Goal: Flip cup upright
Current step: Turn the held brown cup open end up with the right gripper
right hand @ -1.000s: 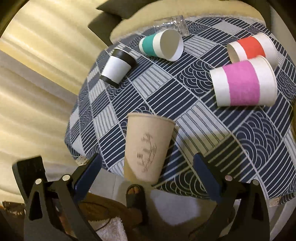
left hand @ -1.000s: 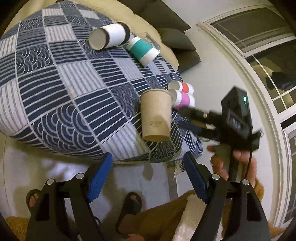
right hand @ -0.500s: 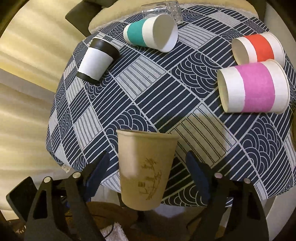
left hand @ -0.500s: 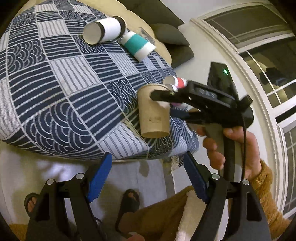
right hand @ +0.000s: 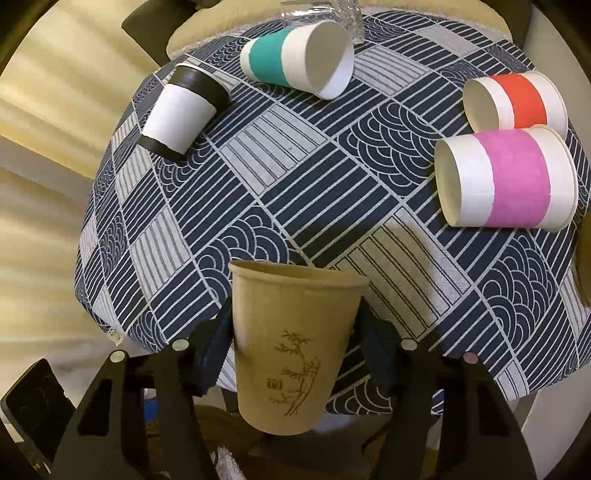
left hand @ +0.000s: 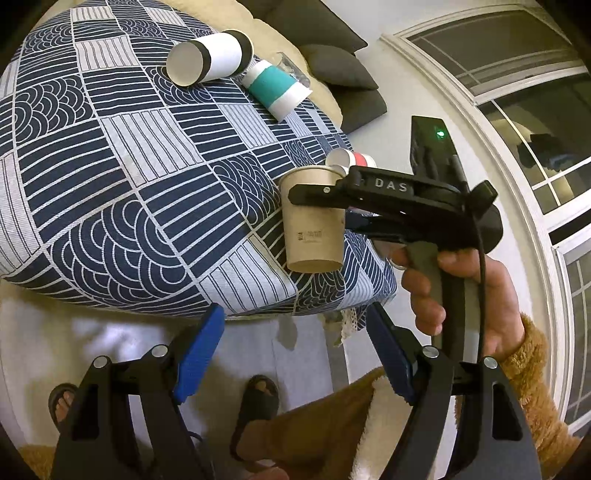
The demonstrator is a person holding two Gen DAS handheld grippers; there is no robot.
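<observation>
A brown paper cup (right hand: pixel 295 354) with a bamboo drawing stands upright at the near edge of the table, mouth up. My right gripper (right hand: pixel 293 345) is shut on the brown cup, one blue pad on each side. In the left wrist view the cup (left hand: pixel 312 221) sits near the table's corner with the right gripper (left hand: pixel 332 206) clamped around its upper half. My left gripper (left hand: pixel 295 354) is open and empty, below the table edge and apart from the cup.
The table wears a navy patterned cloth (right hand: pixel 295 184). Several cups lie on their sides: black-and-white (right hand: pixel 181 114), teal (right hand: pixel 295 59), red (right hand: pixel 517 101), pink (right hand: pixel 509 177). A clear glass (right hand: pixel 321 11) lies at the far edge. Sandalled feet (left hand: pixel 258 402) below.
My right gripper moved in around the brown cup and closed on it. The left gripper stayed open and drifted slightly.
</observation>
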